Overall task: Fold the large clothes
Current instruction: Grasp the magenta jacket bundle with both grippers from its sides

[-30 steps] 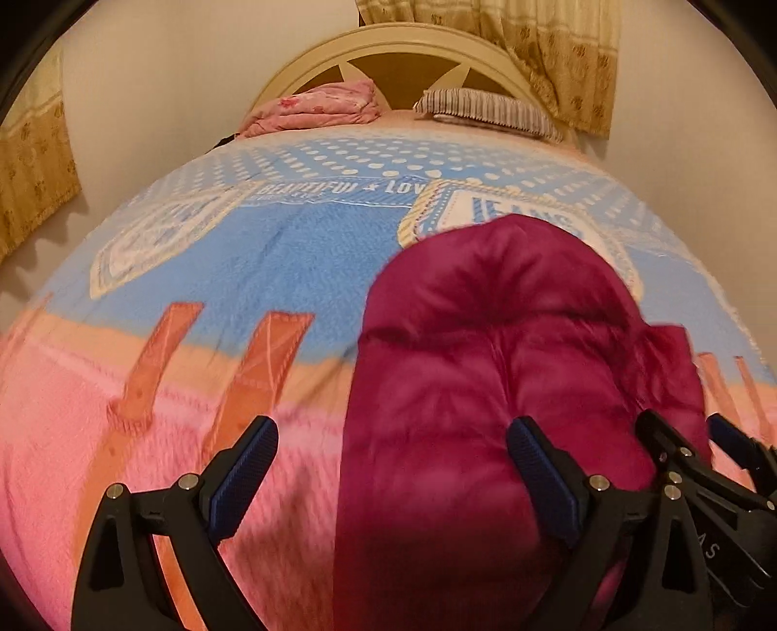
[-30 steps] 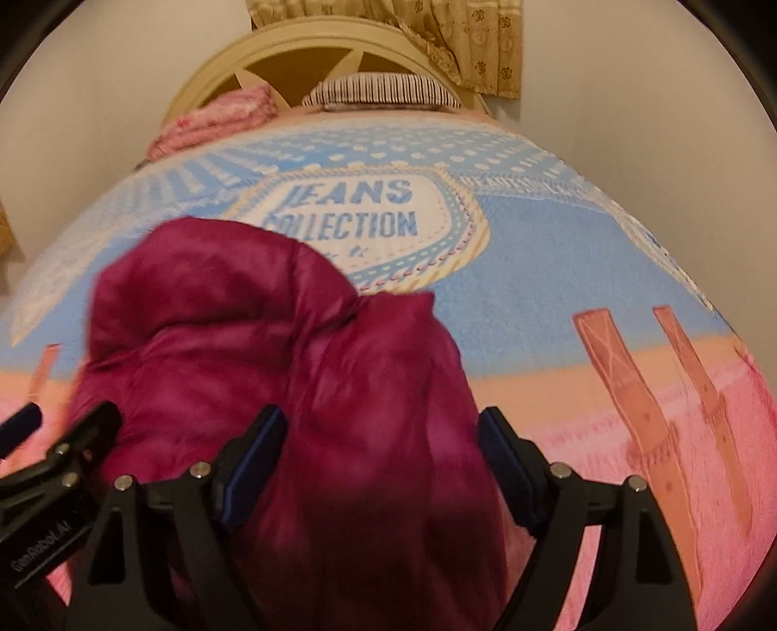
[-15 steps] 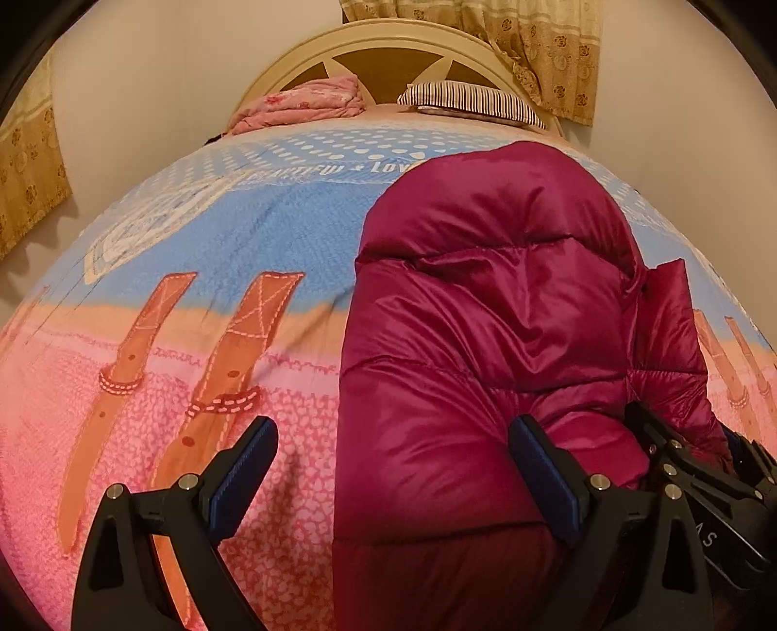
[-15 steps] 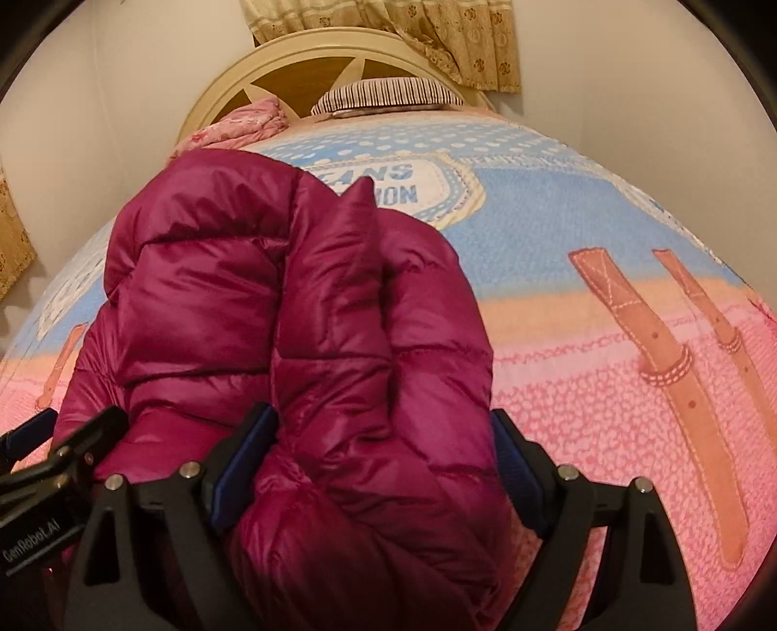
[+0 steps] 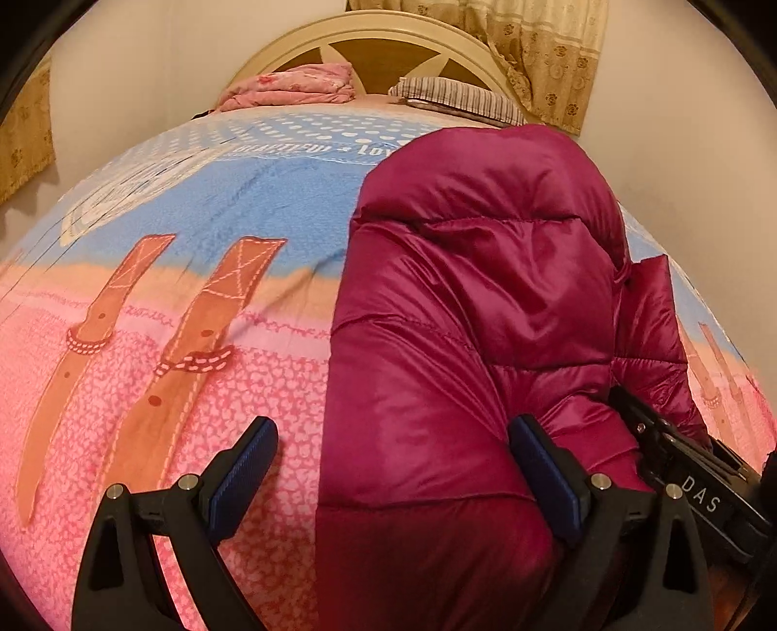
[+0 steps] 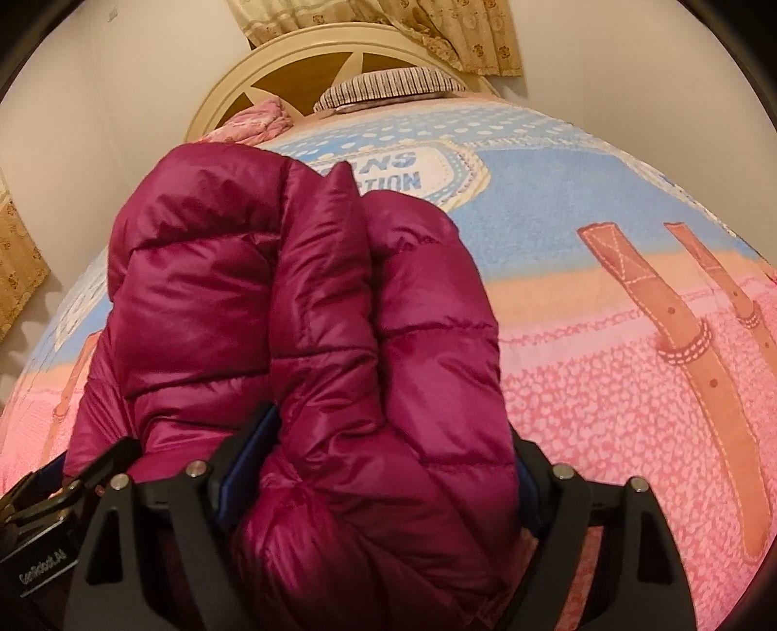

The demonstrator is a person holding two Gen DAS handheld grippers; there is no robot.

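Two grippers over a shiny magenta quilted puffer jacket [image 5: 466,310] on a bed [image 5: 160,369].
Right gripper [image 6: 374,480] wraps a thick fold, jaws just narrowing; left gripper [image 5: 393,475] gapes wide, jacket edge between its pads. Light, slippery: take hold at the six o'clock hem.

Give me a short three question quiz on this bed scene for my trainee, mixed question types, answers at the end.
1. True or false: the magenta puffer jacket rests on the patterned bed cover.
2. What sits beside the striped pillow at the headboard? A folded pink cloth; B lamp; C book.
3. Fill in: the left tool's jaws stand ____.
Key: 1 true; 2 A; 3 open.
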